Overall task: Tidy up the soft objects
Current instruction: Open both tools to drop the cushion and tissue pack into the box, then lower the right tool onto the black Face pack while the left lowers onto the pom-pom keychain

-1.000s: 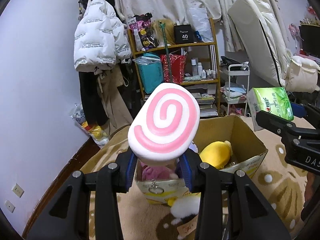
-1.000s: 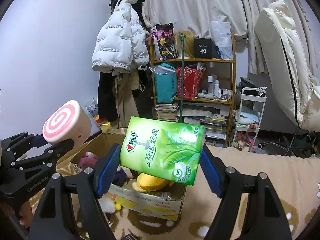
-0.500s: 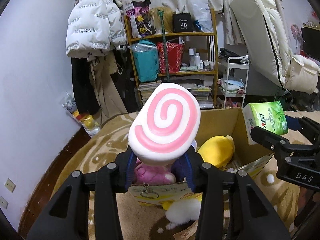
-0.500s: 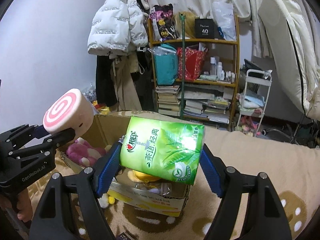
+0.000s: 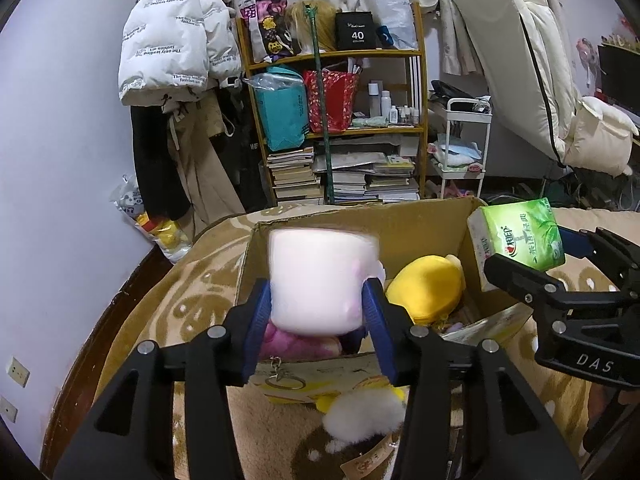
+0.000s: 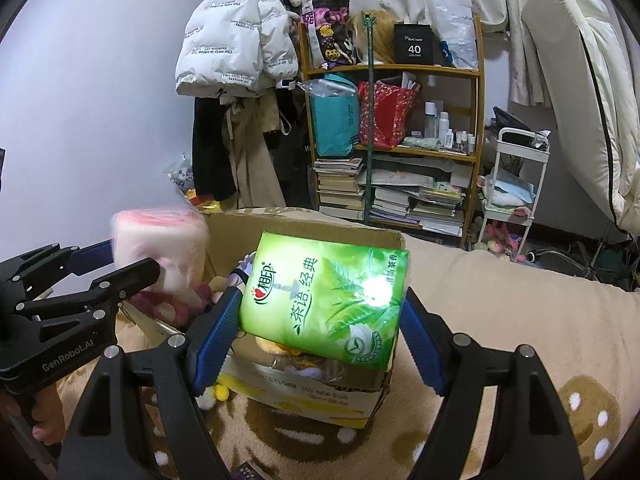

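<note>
Cardboard box (image 5: 432, 220) holds yellow plush (image 5: 424, 292); left tongs (image 5: 318, 312) apparently clamp blurred cushion (image 5: 320, 280), right tongs (image 6: 320, 328) clamp tissue pack (image 6: 324, 300)

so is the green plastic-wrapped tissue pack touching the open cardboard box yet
Cannot tell. The right wrist view shows the green plastic-wrapped tissue pack clamped in the right gripper, overlapping the open cardboard box; neither view plainly shows contact or gap.

Cluttered bedroom: bookshelf (image 5: 340, 128), hung coats (image 5: 176, 48).

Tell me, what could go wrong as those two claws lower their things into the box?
The left gripper and right gripper hang close together over the cardboard box, so they might bump. The box already holds a yellow plush, so the swirl cushion or green tissue pack could roll out.
</note>
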